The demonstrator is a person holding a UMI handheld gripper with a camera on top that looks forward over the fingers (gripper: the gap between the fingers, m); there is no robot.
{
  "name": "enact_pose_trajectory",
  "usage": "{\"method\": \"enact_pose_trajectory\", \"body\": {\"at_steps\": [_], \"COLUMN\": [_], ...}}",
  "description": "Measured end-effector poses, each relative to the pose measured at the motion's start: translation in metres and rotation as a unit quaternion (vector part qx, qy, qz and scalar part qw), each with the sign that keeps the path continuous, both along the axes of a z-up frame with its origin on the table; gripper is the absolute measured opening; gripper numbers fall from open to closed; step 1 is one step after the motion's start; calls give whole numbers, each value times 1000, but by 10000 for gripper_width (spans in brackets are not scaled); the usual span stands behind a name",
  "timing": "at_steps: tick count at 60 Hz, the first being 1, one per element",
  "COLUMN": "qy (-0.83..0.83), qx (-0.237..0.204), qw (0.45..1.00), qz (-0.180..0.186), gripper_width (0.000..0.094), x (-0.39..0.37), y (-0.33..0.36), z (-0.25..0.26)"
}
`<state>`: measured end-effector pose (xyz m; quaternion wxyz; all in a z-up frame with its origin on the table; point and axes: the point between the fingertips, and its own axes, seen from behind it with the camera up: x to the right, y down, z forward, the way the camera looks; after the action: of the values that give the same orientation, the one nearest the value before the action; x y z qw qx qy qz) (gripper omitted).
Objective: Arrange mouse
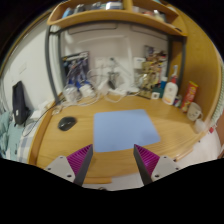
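Note:
A small dark mouse (67,123) lies on the wooden desk (170,130), to the left of a light blue mouse mat (125,129). My gripper (112,163) is open and empty, held above the desk's near edge. Its fingers with magenta pads (79,161) stand wide apart, and the near edge of the mat shows just ahead of them. The mouse is ahead and to the left of the left finger, well apart from it.
Bottles and small items (165,90) crowd the back right of the desk. Cables and a white object (90,94) lie at the back left. A dark device (20,102) stands at the far left. A shelf (110,12) runs overhead.

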<state>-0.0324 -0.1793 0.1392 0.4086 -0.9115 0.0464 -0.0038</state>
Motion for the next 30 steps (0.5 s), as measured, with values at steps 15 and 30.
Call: {"method": "enact_pose_trajectory", "body": {"at_steps": [15, 30], "qy": [16, 15], "qx": [-44, -59], "qw": [996, 996], "qz": [82, 64], "gripper_width": [836, 832], "x": [-119, -149], "y": [45, 124], "z": [-29, -34]}}
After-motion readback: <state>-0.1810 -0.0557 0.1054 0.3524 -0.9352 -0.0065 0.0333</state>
